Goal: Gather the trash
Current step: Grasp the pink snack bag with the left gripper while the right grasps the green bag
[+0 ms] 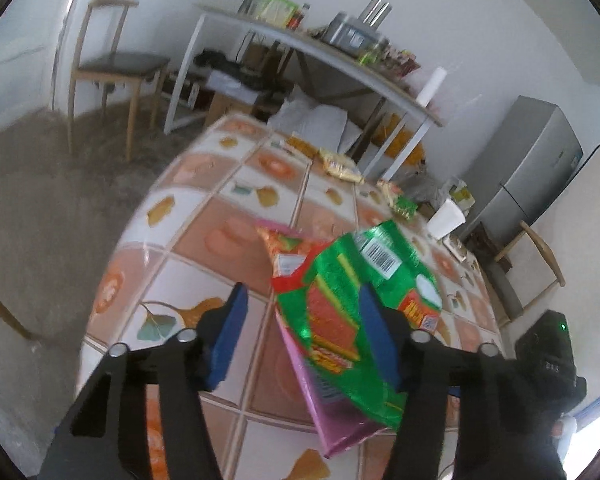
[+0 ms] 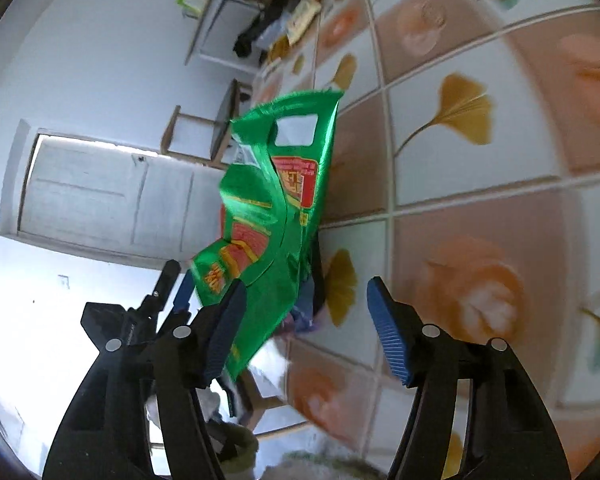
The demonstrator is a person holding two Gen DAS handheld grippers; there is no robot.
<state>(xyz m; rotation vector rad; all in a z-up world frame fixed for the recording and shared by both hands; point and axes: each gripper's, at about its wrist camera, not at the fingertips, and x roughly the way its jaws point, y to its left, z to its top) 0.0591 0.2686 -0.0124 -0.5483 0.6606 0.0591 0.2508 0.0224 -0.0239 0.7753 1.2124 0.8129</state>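
Observation:
A crumpled green and red snack wrapper hangs above the tiled tablecloth, with a pink-edged orange packet behind it. My left gripper has its blue pads apart. The wrapper lies against the right-hand pad, and a wide gap separates it from the other. In the right wrist view the same wrapper stands at the table's edge beside the left-hand pad of my right gripper, whose jaws are also apart. I cannot tell what bears the wrapper. More wrappers, yellow and red-green, lie farther along the table.
A white cup stands near the table's far right edge. A wooden chair and a cluttered grey shelf desk stand beyond the table. A grey fridge and another chair are at the right. A white door is beyond the table edge.

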